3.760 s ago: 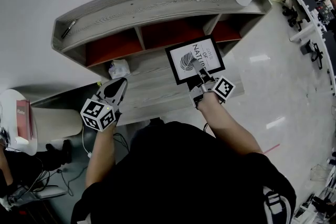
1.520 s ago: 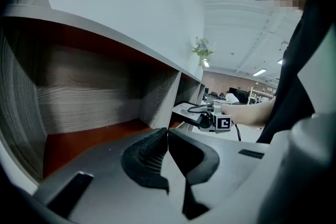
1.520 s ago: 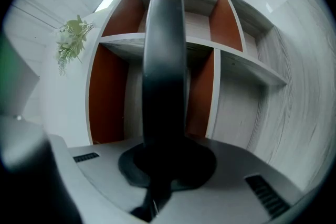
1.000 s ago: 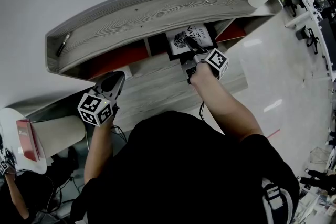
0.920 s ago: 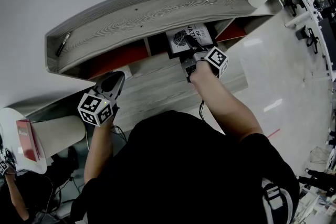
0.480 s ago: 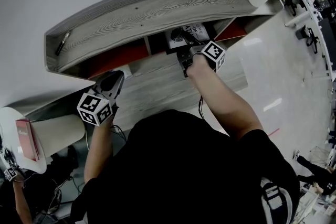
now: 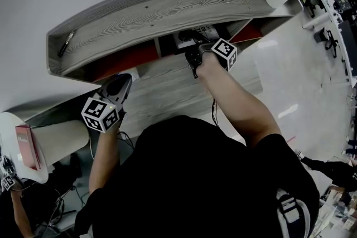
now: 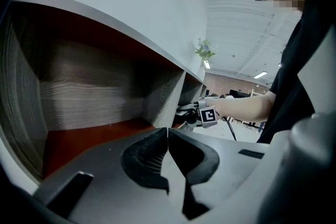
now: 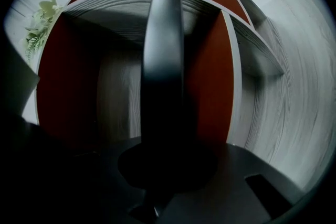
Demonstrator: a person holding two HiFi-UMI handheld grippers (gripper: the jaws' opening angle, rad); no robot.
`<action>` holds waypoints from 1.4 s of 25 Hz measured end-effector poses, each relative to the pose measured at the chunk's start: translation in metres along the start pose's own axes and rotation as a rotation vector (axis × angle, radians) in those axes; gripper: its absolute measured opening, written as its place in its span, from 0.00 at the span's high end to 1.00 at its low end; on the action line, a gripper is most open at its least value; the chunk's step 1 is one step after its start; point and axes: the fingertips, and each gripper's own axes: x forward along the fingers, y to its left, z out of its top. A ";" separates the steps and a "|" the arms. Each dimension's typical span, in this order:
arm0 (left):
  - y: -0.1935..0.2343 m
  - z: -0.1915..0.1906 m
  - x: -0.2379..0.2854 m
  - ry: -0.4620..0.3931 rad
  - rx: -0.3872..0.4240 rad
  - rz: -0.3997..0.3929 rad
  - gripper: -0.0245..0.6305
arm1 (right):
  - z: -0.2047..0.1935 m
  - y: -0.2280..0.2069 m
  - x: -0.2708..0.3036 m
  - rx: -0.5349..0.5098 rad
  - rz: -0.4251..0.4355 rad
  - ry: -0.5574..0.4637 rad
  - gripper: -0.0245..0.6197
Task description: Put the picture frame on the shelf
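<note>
Grey wood-grain covered the shelf point(image 7: 167, 8), its long curved top board marked with sweeping grain and its compartments lined in matt red point(image 9: 215, 60). Seconds earlier the frame point(image 7: 189, 37) had hung over the lower ledge in front of the shelf, its whole black border and white print showing in the head view. Since then the right gripper point(image 7: 193, 48) had carried it forward into the middle compartment, so that only a sliver of white and black showed under the top board. From that I judged the placing nearly finished, with only the set-down and release left. Whether the frame already rested on the compartment floor I could not tell.

The right gripper's jaws were clamped on the frame's edge. In the right gripper view the frame point(image 9: 163, 55) stood edge-on as a smooth, dark, rounded bar running straight ahead into the compartment, between red side faces and a grey back.

The left gripper point(image 7: 124, 84) hung at the left end of the ledge, well apart from the frame. Its ribbed black pads point(image 8: 152, 157) were pressed together on nothing.
</note>
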 end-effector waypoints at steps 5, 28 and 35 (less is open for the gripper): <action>0.002 0.000 -0.001 -0.002 -0.001 0.001 0.93 | -0.001 0.001 0.004 0.006 -0.017 -0.001 0.93; 0.001 -0.002 0.001 0.000 -0.002 -0.034 0.93 | -0.007 0.013 0.001 -0.041 -0.043 0.091 0.69; 0.002 -0.003 0.005 0.003 -0.007 -0.046 0.93 | -0.007 0.016 -0.001 -0.053 -0.085 0.105 0.59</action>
